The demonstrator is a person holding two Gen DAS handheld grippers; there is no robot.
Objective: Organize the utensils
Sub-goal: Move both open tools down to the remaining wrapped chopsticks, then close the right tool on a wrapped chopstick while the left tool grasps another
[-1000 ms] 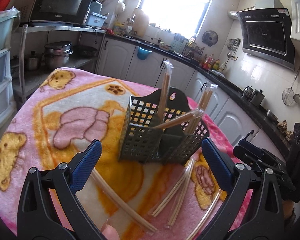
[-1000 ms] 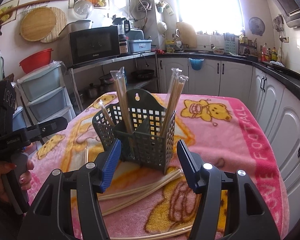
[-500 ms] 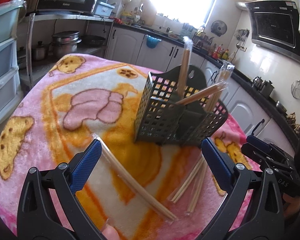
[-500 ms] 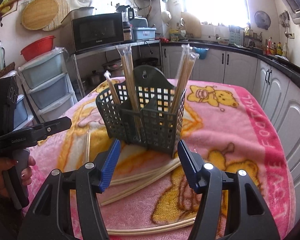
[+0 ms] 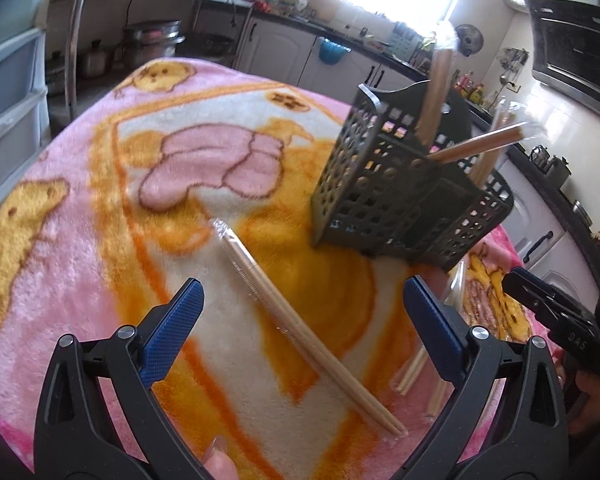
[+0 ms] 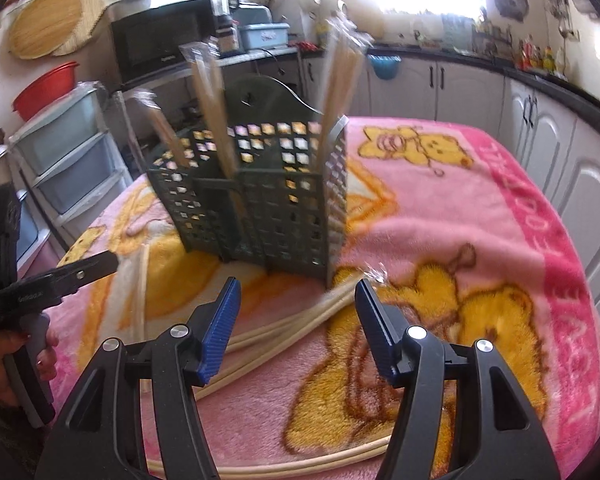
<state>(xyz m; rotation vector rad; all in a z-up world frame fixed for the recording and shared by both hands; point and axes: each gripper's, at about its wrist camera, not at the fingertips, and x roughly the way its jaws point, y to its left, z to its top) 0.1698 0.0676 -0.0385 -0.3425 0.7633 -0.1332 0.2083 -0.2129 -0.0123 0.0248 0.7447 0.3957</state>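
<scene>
A dark green slotted utensil caddy (image 5: pixel 400 196) stands on the pink blanket and holds several wrapped chopstick pairs upright; it also shows in the right wrist view (image 6: pixel 260 196). A wrapped chopstick pair (image 5: pixel 300 320) lies on the blanket between the open jaws of my left gripper (image 5: pixel 300 328), just ahead of them. More wrapped pairs (image 6: pixel 284 324) lie by the caddy's base, between the open jaws of my right gripper (image 6: pixel 298 320). Both grippers are empty.
The pink bear-print blanket (image 5: pixel 80 216) covers the table. The right gripper's body shows at the right edge of the left view (image 5: pixel 556 312). Another chopstick pair (image 6: pixel 142 292) lies left of the caddy. Plastic drawers (image 6: pixel 68 160) and kitchen cabinets stand behind.
Both grippers have moved down and closer to the table. The left one now frames the single chopstick pair; the right one has closed in on the pile by the caddy.
</scene>
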